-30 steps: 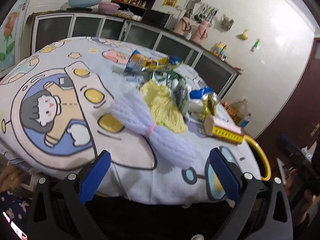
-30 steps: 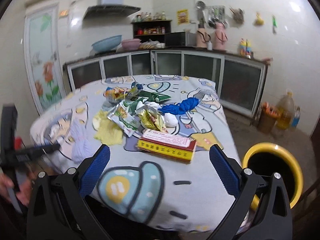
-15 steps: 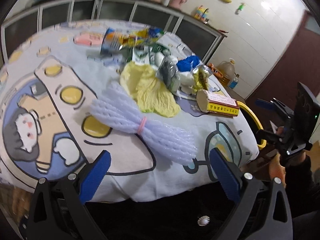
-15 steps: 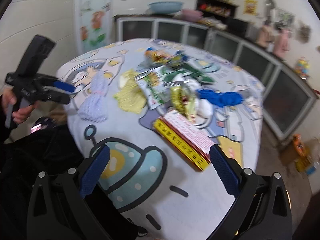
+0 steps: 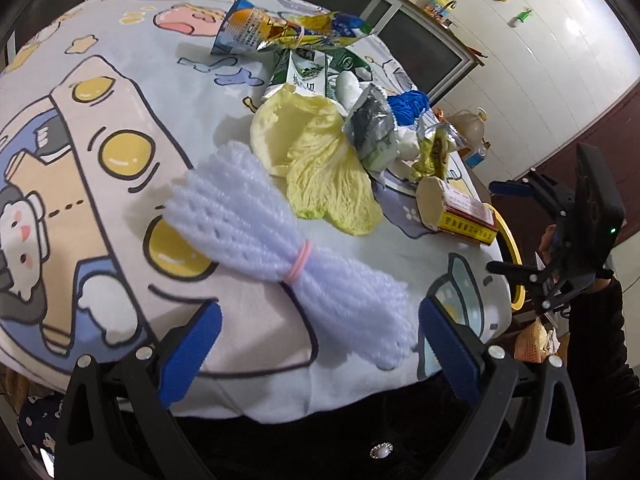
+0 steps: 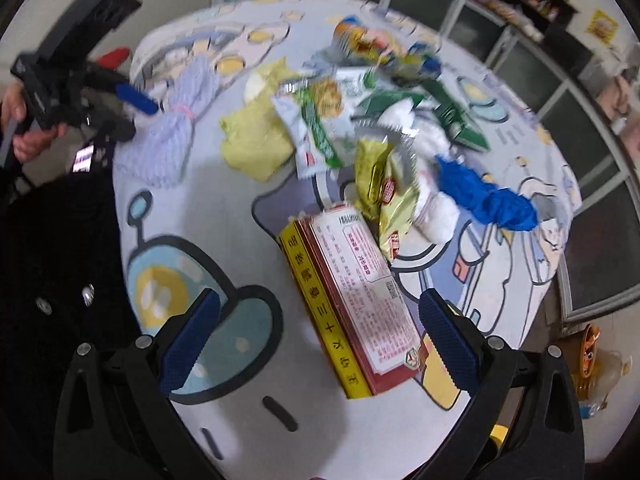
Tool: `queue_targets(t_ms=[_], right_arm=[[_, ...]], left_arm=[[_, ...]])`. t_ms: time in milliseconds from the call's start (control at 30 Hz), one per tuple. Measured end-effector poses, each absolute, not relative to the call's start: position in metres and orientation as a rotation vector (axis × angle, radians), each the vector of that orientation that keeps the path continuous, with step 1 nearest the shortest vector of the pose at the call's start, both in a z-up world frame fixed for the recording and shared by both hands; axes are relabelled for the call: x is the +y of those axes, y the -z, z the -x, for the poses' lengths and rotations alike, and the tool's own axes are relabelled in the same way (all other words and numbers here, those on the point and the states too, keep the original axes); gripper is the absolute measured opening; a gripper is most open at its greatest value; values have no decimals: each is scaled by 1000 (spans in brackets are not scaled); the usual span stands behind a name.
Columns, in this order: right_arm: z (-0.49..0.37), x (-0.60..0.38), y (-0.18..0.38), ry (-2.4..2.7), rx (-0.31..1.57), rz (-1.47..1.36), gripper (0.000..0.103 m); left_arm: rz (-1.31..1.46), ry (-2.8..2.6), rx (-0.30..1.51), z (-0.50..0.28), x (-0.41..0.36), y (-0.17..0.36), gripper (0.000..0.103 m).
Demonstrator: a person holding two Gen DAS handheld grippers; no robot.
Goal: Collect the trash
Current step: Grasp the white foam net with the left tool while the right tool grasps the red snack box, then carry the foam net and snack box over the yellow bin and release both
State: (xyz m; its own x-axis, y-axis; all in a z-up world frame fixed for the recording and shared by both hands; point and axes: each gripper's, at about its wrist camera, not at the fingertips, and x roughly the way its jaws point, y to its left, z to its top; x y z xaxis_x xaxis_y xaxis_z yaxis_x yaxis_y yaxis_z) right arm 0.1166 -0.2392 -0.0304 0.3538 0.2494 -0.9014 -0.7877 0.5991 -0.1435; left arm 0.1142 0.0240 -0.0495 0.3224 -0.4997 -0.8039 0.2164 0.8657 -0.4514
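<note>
Trash lies heaped on a table with a cartoon cloth (image 5: 120,184). A pale purple foam net bundle (image 5: 288,256), tied by a pink band, lies just ahead of my open left gripper (image 5: 318,350), its near end between the fingers. Beyond it are yellow cabbage leaves (image 5: 320,160), snack wrappers (image 5: 288,36) and a blue rag (image 5: 408,106). A red and yellow flat box (image 6: 352,280) reaches in between the fingers of my open right gripper (image 6: 318,350). Around it lie a yellow wrapper (image 6: 380,188), the blue rag (image 6: 488,196) and the foam net (image 6: 176,136).
A yellow bin rim (image 5: 510,248) shows past the table's right edge. Dark glass cabinets (image 6: 560,92) run along the wall. An oil bottle (image 6: 600,372) stands on the floor. The other gripper (image 6: 72,80) is held in a hand (image 6: 28,136) at the left.
Both grippers have come closer and tipped down over the table. The foam net now fills the left view's middle; the box has moved in between the right fingers.
</note>
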Motion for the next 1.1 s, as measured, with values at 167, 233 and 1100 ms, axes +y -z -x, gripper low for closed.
queue_targets(t_ms=[167,233,1100], right_arm=[[-137,-237,43,-781,1057,596,95],[-144,-238,49,-793,1081,591,95],[-133,-259,17,-823,1049,404,41]], left_arm=[[290,463,1190,-131,22,58,95],[298,462,1200,-138,21,60,95],[300,482,1152,-136,18,39,27]])
